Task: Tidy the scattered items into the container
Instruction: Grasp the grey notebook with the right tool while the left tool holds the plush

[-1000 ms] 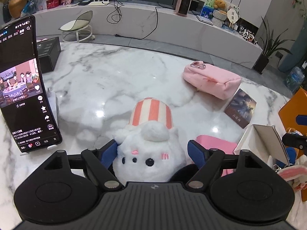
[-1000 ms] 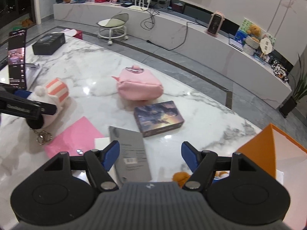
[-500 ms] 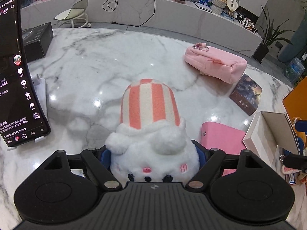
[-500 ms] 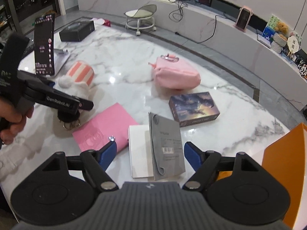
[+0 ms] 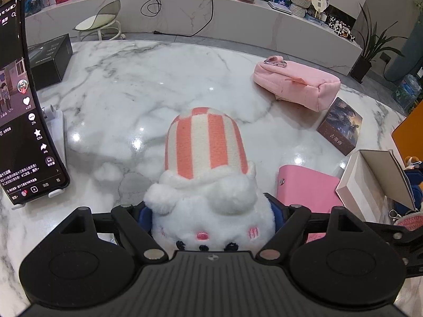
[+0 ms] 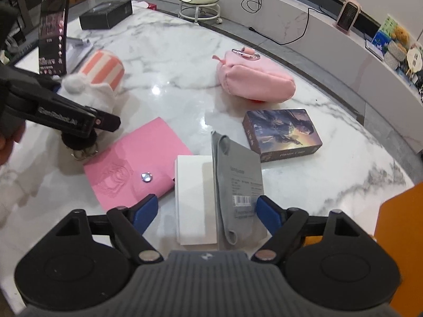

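My left claw (image 5: 211, 218) is clamped on the plush toy (image 5: 208, 185), blue pads pressed into its white fur on both sides. The toy's long axis runs straight away from the claw, striped pink-and-white end pointing out over the table (image 5: 158, 84), face toward the camera; its lower face is cut off by the claw body. My right claw (image 6: 207, 211) has its jaws opening, nothing pressed; the grey sleeve (image 6: 235, 182) and white box (image 6: 194, 198) lie between the pads. Left of that claw is the pink wallet (image 6: 134, 163); ahead sits the card box (image 6: 283, 134), farther the pink pouch (image 6: 253, 79). The orange container (image 6: 399, 240) is at its right, mostly cut off. Phone (image 5: 18, 105) stands far left of my left claw, text unreadable.
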